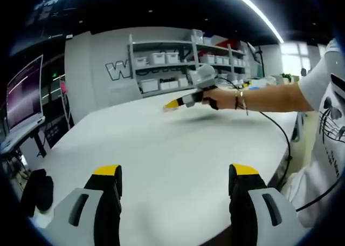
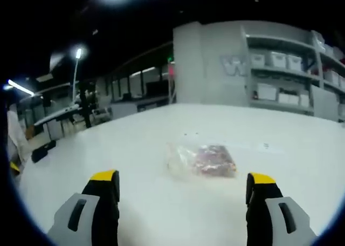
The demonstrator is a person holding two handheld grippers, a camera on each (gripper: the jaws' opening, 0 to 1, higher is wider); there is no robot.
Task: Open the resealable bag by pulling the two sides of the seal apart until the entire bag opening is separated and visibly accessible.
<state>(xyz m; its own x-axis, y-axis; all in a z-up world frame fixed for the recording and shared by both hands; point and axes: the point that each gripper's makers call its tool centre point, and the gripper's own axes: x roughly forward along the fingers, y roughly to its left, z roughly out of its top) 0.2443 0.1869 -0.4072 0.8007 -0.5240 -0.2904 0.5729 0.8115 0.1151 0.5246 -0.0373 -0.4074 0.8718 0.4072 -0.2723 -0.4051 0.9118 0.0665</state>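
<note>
Both hand-held grippers, left (image 1: 175,184) and right (image 2: 183,189), were spread, holding nothing. The resealable bag (image 2: 202,159) lay at twelve o'clock; best approach the seal squarely.

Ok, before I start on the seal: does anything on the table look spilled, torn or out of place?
Nothing stands out. The resealable bag lies flat on the white table with its dark reddish contents inside and nothing spilled around it. The right gripper is open just short of it, the left gripper open over bare tabletop.
</note>
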